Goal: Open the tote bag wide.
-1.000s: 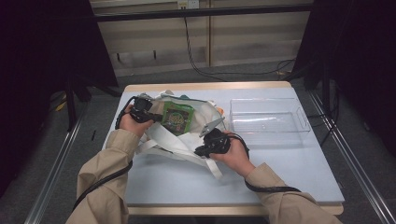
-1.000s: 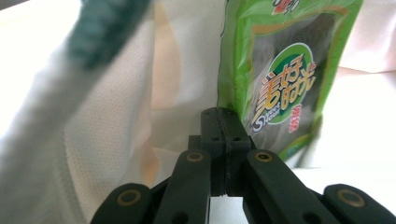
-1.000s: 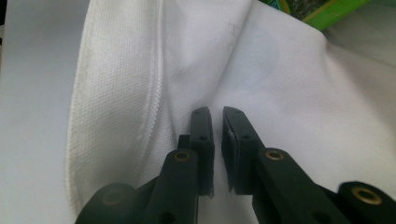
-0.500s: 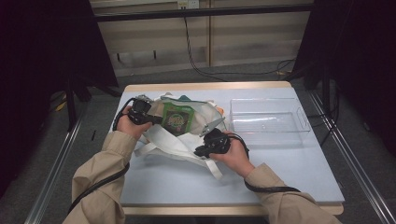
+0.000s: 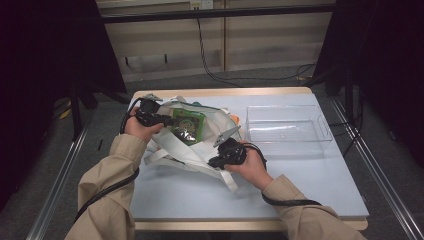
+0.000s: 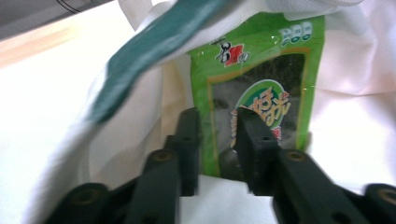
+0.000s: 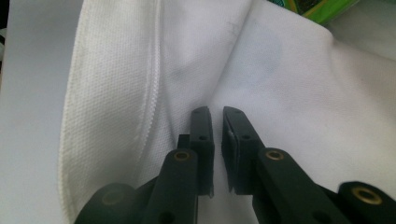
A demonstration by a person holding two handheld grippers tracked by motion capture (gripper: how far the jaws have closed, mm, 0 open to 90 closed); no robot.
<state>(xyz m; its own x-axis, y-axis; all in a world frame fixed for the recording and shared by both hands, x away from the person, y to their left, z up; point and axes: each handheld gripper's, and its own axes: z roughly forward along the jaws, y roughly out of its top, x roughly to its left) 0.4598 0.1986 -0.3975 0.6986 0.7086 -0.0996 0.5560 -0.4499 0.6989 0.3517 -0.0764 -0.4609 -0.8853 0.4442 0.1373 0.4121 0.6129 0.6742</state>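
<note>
Left fingers (image 6: 217, 140) just parted around green packet (image 6: 257, 84), right fingers (image 7: 217, 140) pinching white bag (image 7: 289, 93), pale table (image 5: 300, 185).

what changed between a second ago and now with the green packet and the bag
The left gripper has just been opening its jaws; the green packet stands between them, apparently released, lying on the white bag. The packet barely shifted. The right gripper stayed nearly shut on the bag's fabric, and the clear tray did not move.
</note>
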